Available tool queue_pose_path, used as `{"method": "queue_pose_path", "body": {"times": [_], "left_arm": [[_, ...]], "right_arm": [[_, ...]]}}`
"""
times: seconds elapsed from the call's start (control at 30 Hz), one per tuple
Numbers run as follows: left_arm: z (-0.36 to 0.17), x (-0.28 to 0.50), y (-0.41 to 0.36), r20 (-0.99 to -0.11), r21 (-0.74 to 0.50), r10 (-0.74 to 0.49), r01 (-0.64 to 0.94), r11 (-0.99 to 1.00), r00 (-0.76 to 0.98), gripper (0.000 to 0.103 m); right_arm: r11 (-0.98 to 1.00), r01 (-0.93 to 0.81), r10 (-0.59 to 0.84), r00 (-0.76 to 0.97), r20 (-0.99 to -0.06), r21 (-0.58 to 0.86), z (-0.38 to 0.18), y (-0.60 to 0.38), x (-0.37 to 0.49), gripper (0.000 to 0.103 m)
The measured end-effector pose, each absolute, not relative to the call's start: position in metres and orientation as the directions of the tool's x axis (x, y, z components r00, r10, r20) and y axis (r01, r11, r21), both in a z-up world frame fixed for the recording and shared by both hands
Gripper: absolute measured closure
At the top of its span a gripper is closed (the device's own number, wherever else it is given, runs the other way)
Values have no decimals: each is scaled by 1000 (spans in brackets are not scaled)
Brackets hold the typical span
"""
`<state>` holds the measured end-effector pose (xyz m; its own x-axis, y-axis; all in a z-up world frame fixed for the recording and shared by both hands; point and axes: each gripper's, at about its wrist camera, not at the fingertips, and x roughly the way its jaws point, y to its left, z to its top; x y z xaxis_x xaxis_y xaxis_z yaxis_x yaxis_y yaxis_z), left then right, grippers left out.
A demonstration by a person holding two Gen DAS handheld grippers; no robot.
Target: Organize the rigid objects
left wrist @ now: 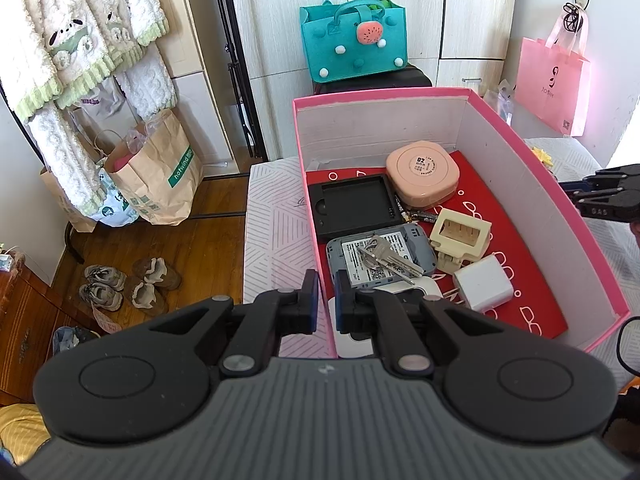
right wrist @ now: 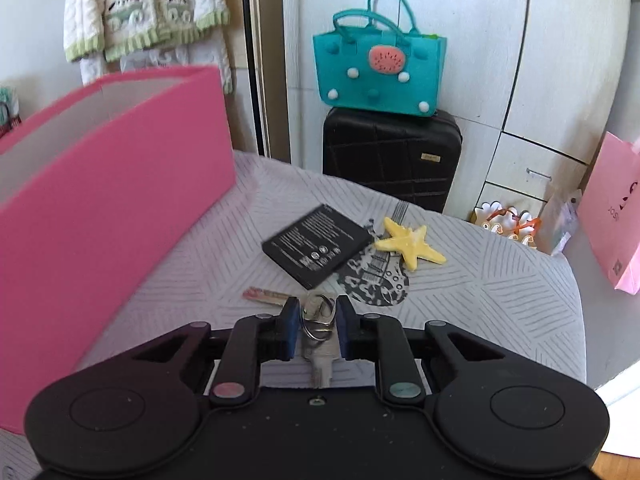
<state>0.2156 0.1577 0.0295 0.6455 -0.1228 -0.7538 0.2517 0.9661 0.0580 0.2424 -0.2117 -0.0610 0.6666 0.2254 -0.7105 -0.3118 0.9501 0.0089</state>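
Right tool at the keys, left tool over the pink box.

The right tool [right wrist: 317, 326] sat low on the patterned table [right wrist: 480, 280], its blue pads either side of a key bunch [right wrist: 318, 320], close but not visibly pinching it. Just beyond lay a black battery [right wrist: 316, 246] and a yellow starfish [right wrist: 410, 246], with the pink box [right wrist: 112, 184] on the left. The left tool [left wrist: 327, 304] hung over the box's near wall, pads slightly apart, holding nothing. Inside the box [left wrist: 580, 220] lay keys [left wrist: 386, 258] on a grey device [left wrist: 380, 256], a black tray [left wrist: 354, 208], a peach case [left wrist: 422, 174], a cream plug [left wrist: 460, 242] and a white charger [left wrist: 482, 282].
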Motion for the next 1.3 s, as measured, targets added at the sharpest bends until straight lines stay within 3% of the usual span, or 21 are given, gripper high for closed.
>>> {"method": "queue_pose_path", "body": {"times": [0.1,0.17,0.27,0.67,1.1,1.3], "left_arm": [[29,215,158,-753,55,-125,251,967,646,96],[29,214,159,-749,49,-125,242,969,651,96],[28,212,159,-743,50,-123,238,970,658,96],[28,211,161,-741,42,-134,244,969,658,96],[28,210,163,-733,36,-141,246,969,665,96],[28,210,164,-733,31,-146,247,969,664,96]], "right_arm": [[949,-305,273,654,-706,84,-53,-218,240,81],[946,-293,302,647,-700,138,-48,-223,239,98],[937,-276,345,636,-691,214,-43,-230,239,99],[936,-275,351,664,-660,221,-18,-230,229,99],[794,-566,587,619,-522,222,81,-168,207,101],[704,-672,676,536,-506,230,88,-131,191,101]]}}
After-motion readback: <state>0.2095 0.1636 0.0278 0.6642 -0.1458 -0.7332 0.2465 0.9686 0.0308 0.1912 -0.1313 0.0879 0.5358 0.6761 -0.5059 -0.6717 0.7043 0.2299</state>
